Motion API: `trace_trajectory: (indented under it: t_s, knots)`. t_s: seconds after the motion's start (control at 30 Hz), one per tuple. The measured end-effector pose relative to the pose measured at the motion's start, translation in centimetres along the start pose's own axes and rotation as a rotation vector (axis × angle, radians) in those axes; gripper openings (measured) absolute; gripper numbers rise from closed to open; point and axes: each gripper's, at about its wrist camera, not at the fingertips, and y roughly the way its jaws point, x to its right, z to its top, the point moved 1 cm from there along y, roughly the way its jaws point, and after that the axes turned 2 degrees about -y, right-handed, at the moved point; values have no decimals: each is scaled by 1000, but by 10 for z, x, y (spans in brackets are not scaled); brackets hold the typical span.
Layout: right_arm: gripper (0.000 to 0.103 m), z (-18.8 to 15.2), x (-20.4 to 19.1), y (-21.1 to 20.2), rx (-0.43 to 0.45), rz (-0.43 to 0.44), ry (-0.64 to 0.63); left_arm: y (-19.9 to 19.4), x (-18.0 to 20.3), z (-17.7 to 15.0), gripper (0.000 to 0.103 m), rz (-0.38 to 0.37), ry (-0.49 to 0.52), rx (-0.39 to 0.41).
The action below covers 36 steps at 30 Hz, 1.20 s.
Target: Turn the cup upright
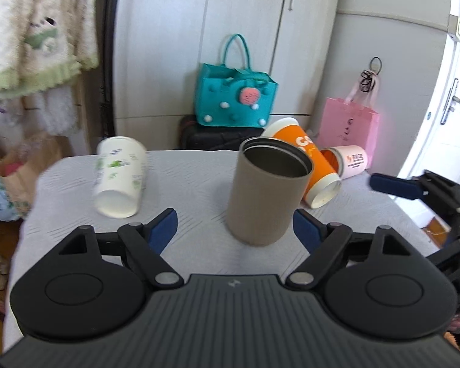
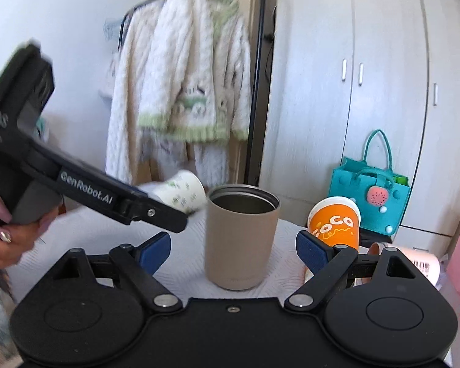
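A tan metal-lined cup (image 1: 265, 191) stands upright, mouth up, on the grey-clothed table (image 1: 193, 181); it also shows in the right wrist view (image 2: 240, 234). My left gripper (image 1: 234, 228) is open, its blue pads (image 1: 164, 225) just short of the cup, not touching. My right gripper (image 2: 233, 250) is open too, pads on either side of the cup's base and apart from it. A white-and-green paper cup (image 1: 119, 176) lies on its side at the left. An orange cup (image 1: 309, 165) and a pink-white cup (image 1: 348, 161) lie on their sides behind.
A teal bag (image 1: 234, 98) on a black case and a pink bag (image 1: 348, 124) stand behind the table by the wardrobe. The other gripper's arm (image 2: 86, 184) and a hand reach in from the left. A knit cardigan (image 2: 181, 92) hangs on a rack.
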Motion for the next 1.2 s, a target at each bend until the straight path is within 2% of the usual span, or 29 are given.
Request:
trace_trajectory:
  t_s: [0.1,0.2,0.33,0.5,0.63,0.87,1.0,1.2]
  knots:
    - [92,-3,-4,-16,24,-32,48,-19,0,-6,84,37,4,-4]
    - [92,-3,-7,-24,11,-84,83,-38,1,-10,87,51,-3,9]
    - [94,-3,-16,-32,-23,-186,60,-59,7,-16,88,64,-15,18]
    - [96,0,-22,-48,-32,-195,76,-84,18,-23,90,72,-11,42]
    - [100,-1,-28,-64,-26,-238,72,-105,24,-32,95,76,-35,78]
    - [101,-7,-43,-89,-14,-266,48,-123,37,-50,103,132,-25,105]
    - [103,-10,-45,-96,-12,-277,86,-125,42,-56,103,142,-36,70]
    - [103,-17,-39,-103,-16,-326,143,-122,49,-61,103,200,-26,32]
